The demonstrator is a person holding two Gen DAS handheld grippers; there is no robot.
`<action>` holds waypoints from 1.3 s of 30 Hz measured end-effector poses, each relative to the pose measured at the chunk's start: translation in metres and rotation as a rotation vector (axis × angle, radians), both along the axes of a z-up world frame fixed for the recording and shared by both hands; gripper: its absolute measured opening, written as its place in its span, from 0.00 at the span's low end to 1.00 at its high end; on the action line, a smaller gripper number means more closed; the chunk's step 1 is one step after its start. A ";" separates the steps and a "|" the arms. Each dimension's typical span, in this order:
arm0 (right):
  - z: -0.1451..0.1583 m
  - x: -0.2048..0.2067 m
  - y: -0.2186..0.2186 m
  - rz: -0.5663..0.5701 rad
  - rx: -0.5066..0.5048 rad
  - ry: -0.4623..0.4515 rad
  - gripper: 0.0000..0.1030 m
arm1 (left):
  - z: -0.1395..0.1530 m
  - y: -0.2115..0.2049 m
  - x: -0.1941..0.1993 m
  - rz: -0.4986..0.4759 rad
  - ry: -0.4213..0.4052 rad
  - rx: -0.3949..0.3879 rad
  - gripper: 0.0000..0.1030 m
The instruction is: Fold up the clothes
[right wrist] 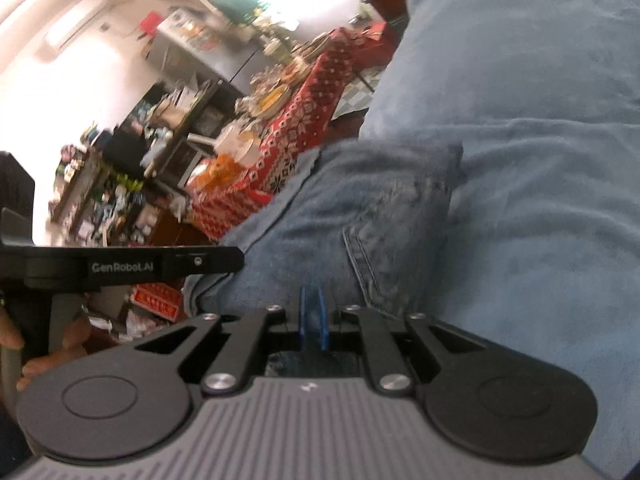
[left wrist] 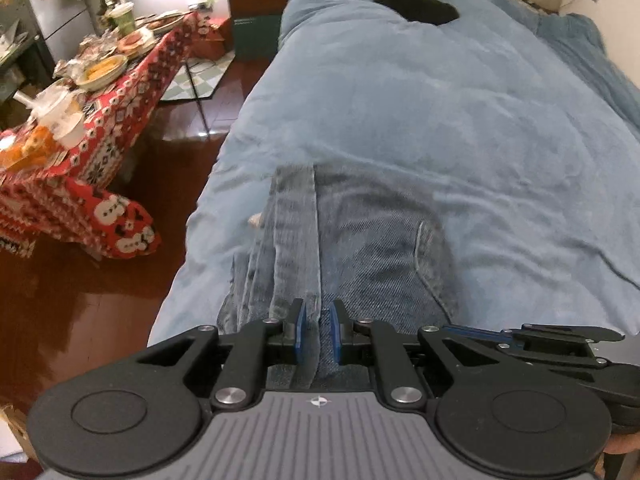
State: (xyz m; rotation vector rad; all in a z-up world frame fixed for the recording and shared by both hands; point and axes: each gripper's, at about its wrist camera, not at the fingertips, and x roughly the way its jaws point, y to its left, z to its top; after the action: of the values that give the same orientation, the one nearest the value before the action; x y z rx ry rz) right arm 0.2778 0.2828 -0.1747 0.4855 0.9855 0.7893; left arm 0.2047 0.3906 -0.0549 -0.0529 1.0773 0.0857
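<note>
Light blue jeans (left wrist: 360,248) lie on a blue duvet (left wrist: 440,100) near the bed's left edge, with one leg folded over along the left side. My left gripper (left wrist: 317,328) is shut on a fold of the jeans, denim running up between its blue pads. In the right wrist view the jeans (right wrist: 360,208) show a pocket seam and reach down to my right gripper (right wrist: 314,316). Its blue pads stand close together with dark denim under them. The picture there is blurred.
A table with a red patterned cloth (left wrist: 120,92) and dishes stands left of the bed across dark wooden floor (left wrist: 100,300). A black shape (left wrist: 416,0) lies at the far end of the duvet. A hand (right wrist: 60,340) shows at the left of the right wrist view.
</note>
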 end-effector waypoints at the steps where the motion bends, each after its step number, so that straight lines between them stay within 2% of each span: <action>1: -0.004 -0.003 0.001 0.002 -0.004 0.012 0.10 | -0.005 0.001 -0.004 0.013 0.001 -0.007 0.13; 5: -0.021 -0.015 0.006 0.020 -0.022 0.025 0.09 | -0.016 0.001 -0.020 0.023 -0.022 -0.014 0.13; 11: -0.030 -0.016 0.014 0.041 -0.024 0.029 0.07 | -0.024 0.012 -0.033 0.079 -0.058 -0.101 0.12; 20: -0.025 -0.010 0.009 0.048 -0.004 0.008 0.10 | -0.016 0.004 -0.047 0.074 -0.107 -0.137 0.12; 24: -0.023 -0.013 0.009 0.085 -0.020 -0.032 0.10 | -0.026 -0.003 -0.050 0.062 -0.097 -0.106 0.13; 27: -0.033 -0.011 0.008 0.098 -0.020 -0.013 0.09 | -0.033 0.001 -0.054 0.071 -0.098 -0.134 0.12; 30: -0.032 -0.008 0.000 0.090 -0.009 0.014 0.09 | -0.031 -0.004 -0.059 0.058 -0.105 -0.118 0.13; 33: -0.021 -0.009 -0.001 0.083 -0.010 -0.025 0.10 | -0.030 -0.009 -0.060 0.033 -0.105 -0.080 0.12; 34: -0.017 -0.009 0.002 0.091 -0.018 -0.056 0.10 | -0.030 -0.010 -0.061 0.034 -0.107 -0.083 0.12; 39: -0.005 -0.004 0.004 0.077 -0.024 -0.097 0.10 | -0.027 -0.008 -0.062 0.038 -0.119 -0.101 0.12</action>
State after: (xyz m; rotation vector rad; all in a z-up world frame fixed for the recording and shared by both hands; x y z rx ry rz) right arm 0.2738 0.2869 -0.1792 0.3869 0.9271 0.8613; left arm 0.1427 0.3830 -0.0823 -0.1681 0.9611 0.0617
